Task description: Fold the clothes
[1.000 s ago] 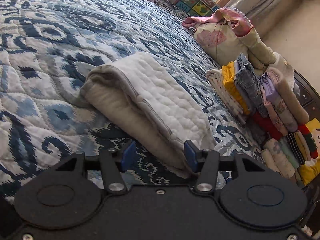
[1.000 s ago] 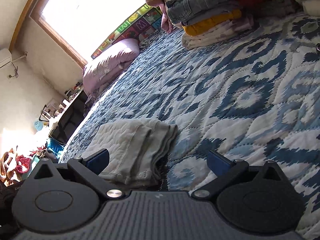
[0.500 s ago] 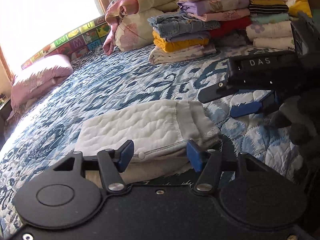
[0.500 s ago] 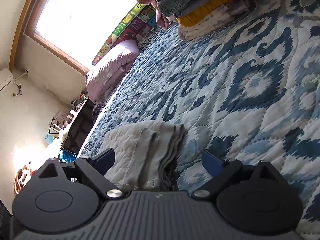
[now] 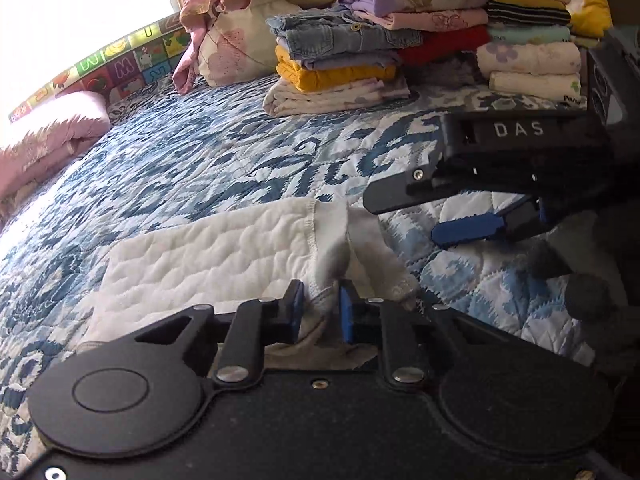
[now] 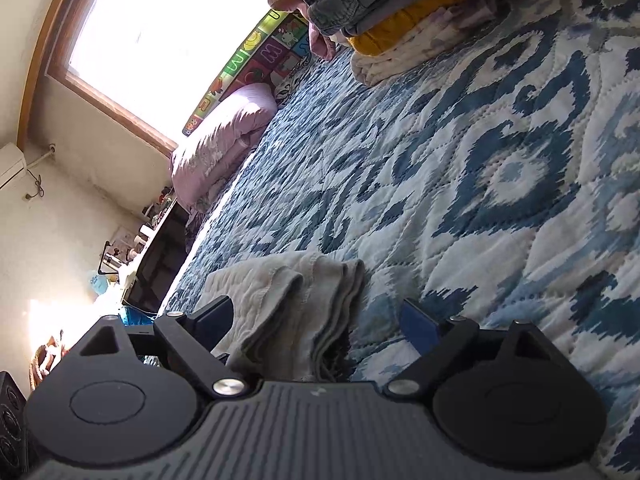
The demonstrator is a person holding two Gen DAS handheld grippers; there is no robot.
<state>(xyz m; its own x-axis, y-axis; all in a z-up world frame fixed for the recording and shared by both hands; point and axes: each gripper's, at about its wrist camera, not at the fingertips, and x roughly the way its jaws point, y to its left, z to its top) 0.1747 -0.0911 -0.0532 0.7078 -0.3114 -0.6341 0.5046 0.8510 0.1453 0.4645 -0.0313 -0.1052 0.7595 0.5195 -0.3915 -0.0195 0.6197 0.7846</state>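
The folded white quilted garment [image 5: 224, 256] lay on the blue patterned bedspread [image 5: 240, 160], its long side running left to right across the left wrist view. The left gripper [image 5: 320, 312] was right on its near edge, jaws pinched narrow on a bunch of that fabric — clearly the nearer one. Off to the right, the right gripper [image 5: 468, 228] sat just beside the garment's right end, jaws spread wide, holding nothing. "DAS" [image 5: 519, 129] was readable on its body — nothing else legible.
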